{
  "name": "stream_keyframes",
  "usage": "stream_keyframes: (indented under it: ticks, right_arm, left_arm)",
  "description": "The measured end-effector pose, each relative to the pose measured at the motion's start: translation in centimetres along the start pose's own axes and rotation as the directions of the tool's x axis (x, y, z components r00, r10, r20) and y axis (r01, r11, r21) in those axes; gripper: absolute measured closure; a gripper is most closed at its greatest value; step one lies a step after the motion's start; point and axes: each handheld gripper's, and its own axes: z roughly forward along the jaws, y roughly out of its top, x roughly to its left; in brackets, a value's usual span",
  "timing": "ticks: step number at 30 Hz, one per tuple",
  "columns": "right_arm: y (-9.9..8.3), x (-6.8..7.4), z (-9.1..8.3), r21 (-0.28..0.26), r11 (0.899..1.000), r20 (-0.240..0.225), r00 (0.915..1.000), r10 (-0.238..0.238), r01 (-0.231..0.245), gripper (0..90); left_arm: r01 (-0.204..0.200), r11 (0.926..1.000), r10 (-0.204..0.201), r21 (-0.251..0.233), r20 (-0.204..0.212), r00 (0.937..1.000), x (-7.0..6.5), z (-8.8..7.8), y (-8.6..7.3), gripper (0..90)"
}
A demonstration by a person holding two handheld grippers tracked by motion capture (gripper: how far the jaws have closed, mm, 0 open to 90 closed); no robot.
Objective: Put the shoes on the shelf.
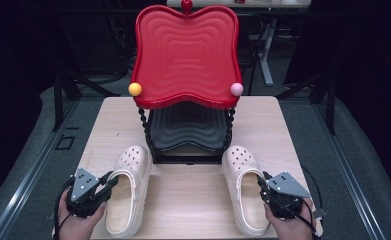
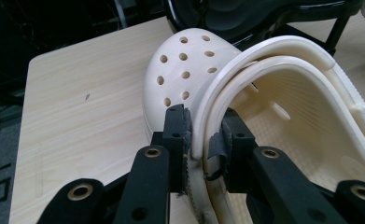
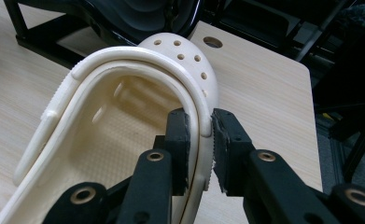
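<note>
Two cream clogs with holes in their toes point toward a two-tier rack. My left gripper (image 1: 108, 182) is shut on the outer side wall and strap of the left clog (image 1: 129, 187); in the left gripper view the two pads pinch that rim (image 2: 203, 135). My right gripper (image 1: 262, 181) is shut on the outer side wall of the right clog (image 1: 243, 192), and in the right gripper view the jaws clamp the rim and strap (image 3: 203, 126). A hand holds each gripper at the table's near edge.
The rack stands at the table's middle back, with a red wavy top tray (image 1: 185, 55) and a black lower tray (image 1: 185, 130) on a black frame. Yellow (image 1: 135, 89) and pink (image 1: 236, 89) knobs mark the red tray's front corners. Light wooden table (image 1: 193, 195).
</note>
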Motion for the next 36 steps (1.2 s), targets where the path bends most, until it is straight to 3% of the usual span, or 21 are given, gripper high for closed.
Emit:
stream_keyframes:
  ticks: [6, 13, 28, 36]
  right_arm:
    - [0.9, 0.1, -1.4, -0.030, 0.999, -0.005, 0.9999, -0.014, 0.014, 76.7]
    - [1.8, 0.8, -1.9, -0.060, 0.998, -0.028, 0.9992, -0.029, 0.028, 76.7]
    - [4.3, 3.1, -0.1, -0.101, 0.993, -0.088, 0.9941, -0.063, 0.054, 76.7]
    - [5.5, 3.8, 1.3, -0.111, 0.992, -0.103, 0.9924, -0.068, 0.056, 76.7]
  left_arm:
    - [-0.023, 0.9995, 0.024, -0.020, 0.020, 0.9995, -0.9, -0.4, 0.9, 75.4]
    - [-0.041, 0.9987, 0.042, -0.031, 0.038, 0.9984, -1.6, -0.3, 1.7, 75.5]
    - [-0.072, 0.9951, 0.077, -0.068, 0.076, 0.9941, -3.2, 1.2, 4.0, 75.5]
    - [-0.090, 0.9930, 0.095, -0.078, 0.068, 0.9931, -3.7, 2.8, 5.3, 75.6]
